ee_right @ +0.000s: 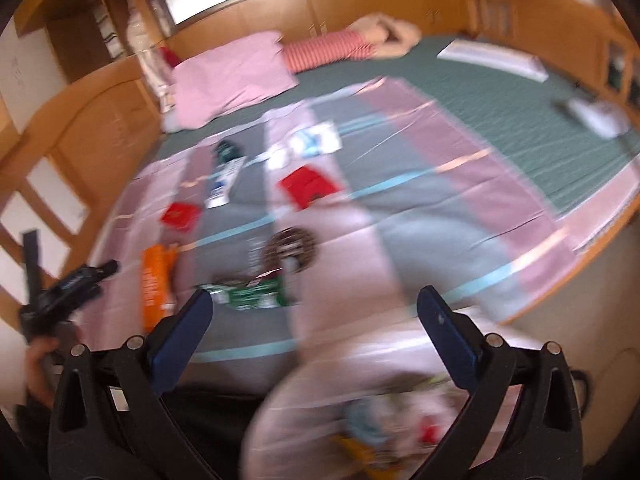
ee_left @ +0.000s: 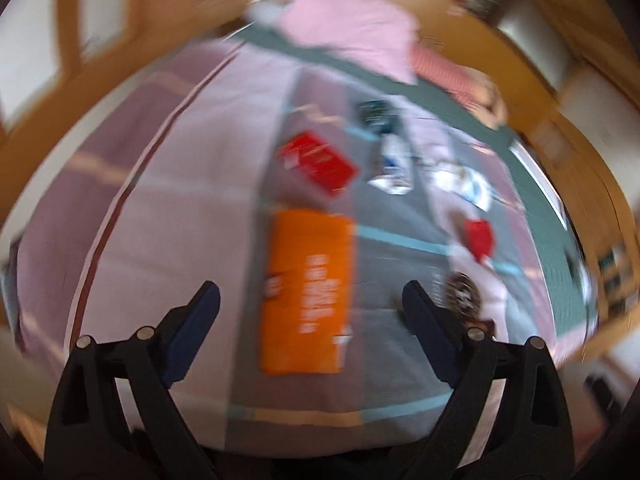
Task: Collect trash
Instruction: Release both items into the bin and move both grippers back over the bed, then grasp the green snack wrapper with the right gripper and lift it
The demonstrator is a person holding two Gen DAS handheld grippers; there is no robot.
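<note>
The left gripper (ee_left: 311, 300) has its fingers spread wide, holding nothing; a flat orange plastic packet (ee_left: 306, 292) lies between and just beyond them on the striped pink-and-grey bedspread (ee_left: 192, 216). The right gripper (ee_right: 316, 312) is likewise spread and empty, a crumpled green wrapper (ee_right: 256, 296) just past its left fingertip (ee_right: 200, 304).

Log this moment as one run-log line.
left gripper: open, over orange packet | right gripper: open, empty | green wrapper on bedspread | uncollected
</note>
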